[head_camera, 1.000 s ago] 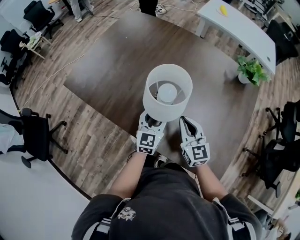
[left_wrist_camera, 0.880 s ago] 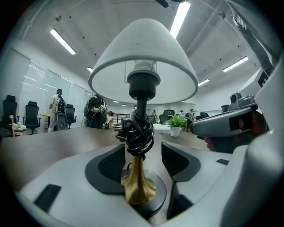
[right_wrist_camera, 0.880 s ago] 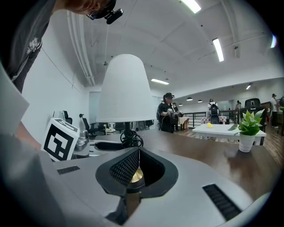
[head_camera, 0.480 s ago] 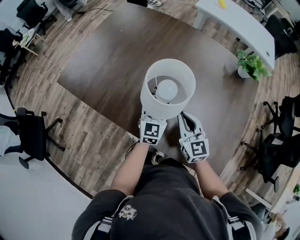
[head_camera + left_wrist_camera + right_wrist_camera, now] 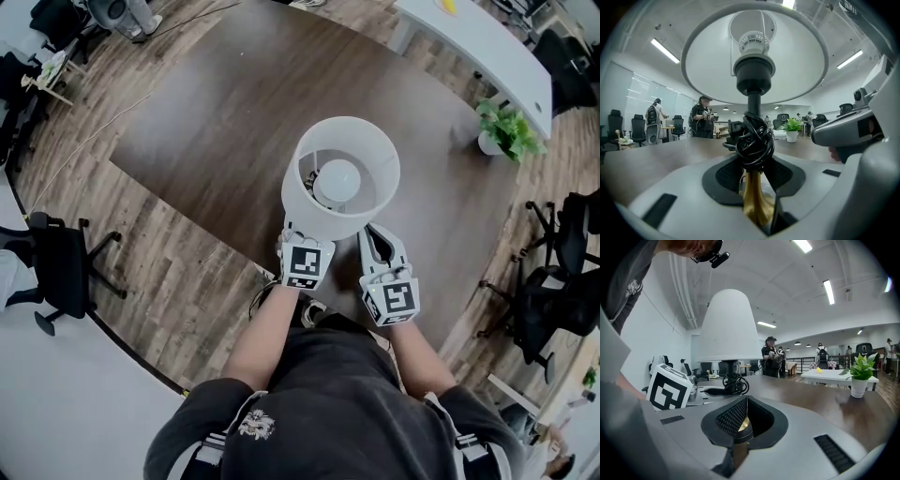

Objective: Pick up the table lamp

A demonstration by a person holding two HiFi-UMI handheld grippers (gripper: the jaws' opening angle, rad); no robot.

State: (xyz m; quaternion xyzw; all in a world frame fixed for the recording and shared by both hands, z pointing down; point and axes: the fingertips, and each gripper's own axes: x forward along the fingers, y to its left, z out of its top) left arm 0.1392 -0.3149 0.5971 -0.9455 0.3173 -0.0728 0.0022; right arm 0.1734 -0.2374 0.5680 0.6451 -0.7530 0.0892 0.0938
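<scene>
The table lamp (image 5: 314, 211) has a white shade and stands near the dark table's (image 5: 216, 122) near edge. Its gold stem (image 5: 751, 197) carries a bundle of black cord (image 5: 752, 138) under the shade (image 5: 712, 61). My left gripper (image 5: 752, 187) reaches under the shade; its jaws have just been closing and the pads press on the gold stem. In the head view the left gripper (image 5: 302, 242) has its tips hidden beneath the shade. My right gripper (image 5: 380, 246) sits just right of the lamp, shut, with nothing between its fingers. From the right gripper (image 5: 740, 420) the lamp (image 5: 726, 329) shows at the left.
A potted plant (image 5: 502, 136) stands at the table's far right corner, with a white table (image 5: 478, 56) beyond it. Office chairs stand on the wooden floor at the left (image 5: 56, 262) and right (image 5: 562, 300). A person (image 5: 702, 117) stands far behind the table.
My left gripper has slid forward under the shade toward the lamp's stem. The shade now looks a little larger and shifted right. The right gripper has stayed put.
</scene>
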